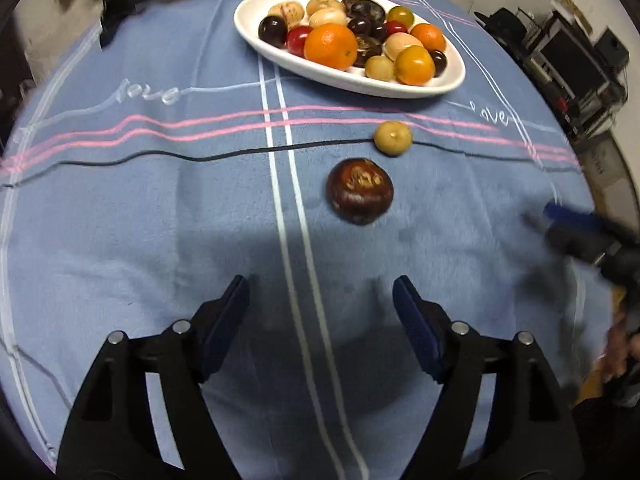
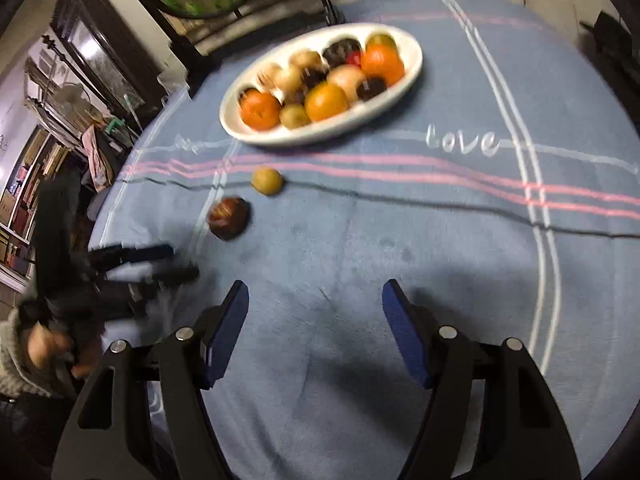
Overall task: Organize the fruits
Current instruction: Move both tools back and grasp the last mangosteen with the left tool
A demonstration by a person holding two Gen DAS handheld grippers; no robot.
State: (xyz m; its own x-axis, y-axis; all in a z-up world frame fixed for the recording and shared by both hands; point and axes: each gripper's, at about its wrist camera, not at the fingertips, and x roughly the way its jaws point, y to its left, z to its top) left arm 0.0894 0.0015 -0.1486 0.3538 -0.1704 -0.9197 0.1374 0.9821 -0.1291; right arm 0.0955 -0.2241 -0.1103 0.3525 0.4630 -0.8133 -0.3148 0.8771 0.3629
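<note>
My left tongs and right tongs stand open, empty. The water chestnut and longan lie loose on the desk; a glancing close could roll either away.

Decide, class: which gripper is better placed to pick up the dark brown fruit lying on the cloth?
Left gripper: open, the dark brown fruit lies just ahead of it. The right gripper, open too, sees it well off to one side.

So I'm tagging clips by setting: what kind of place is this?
Probably a lived-in home room: a table under a blue "love" tablecloth, a white dish of fruit, cluttered bookshelves.
</note>
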